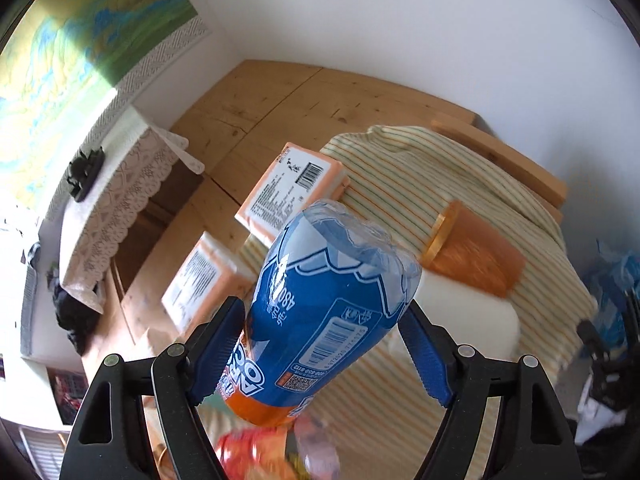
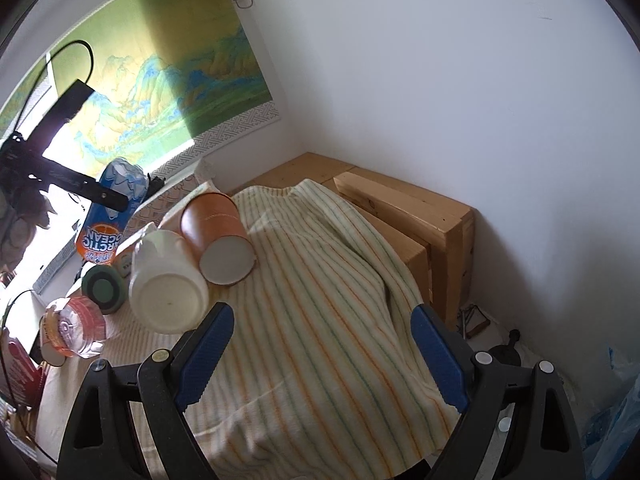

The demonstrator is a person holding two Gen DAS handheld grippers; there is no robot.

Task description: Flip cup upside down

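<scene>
My left gripper (image 1: 324, 340) is shut on a blue and orange Arctic Ocean bottle (image 1: 320, 320), held upside down with its clear base pointing away; the bottle also shows in the right wrist view (image 2: 108, 216). An orange cup (image 2: 218, 236) with a white base stands upside down on the striped cloth (image 2: 328, 320), beside a white cup (image 2: 166, 280) that is also base up. In the left wrist view the orange cup (image 1: 474, 254) shows a gold rim. My right gripper (image 2: 322, 356) is open and empty, to the right of and nearer than the cups.
Two orange packs (image 1: 292, 188) lie on the wooden surface (image 1: 280, 100). A green round object (image 2: 102, 286) and a clear bottle with orange label (image 2: 74, 330) lie left of the cups. A wooden frame (image 2: 420, 208) stands by the white wall.
</scene>
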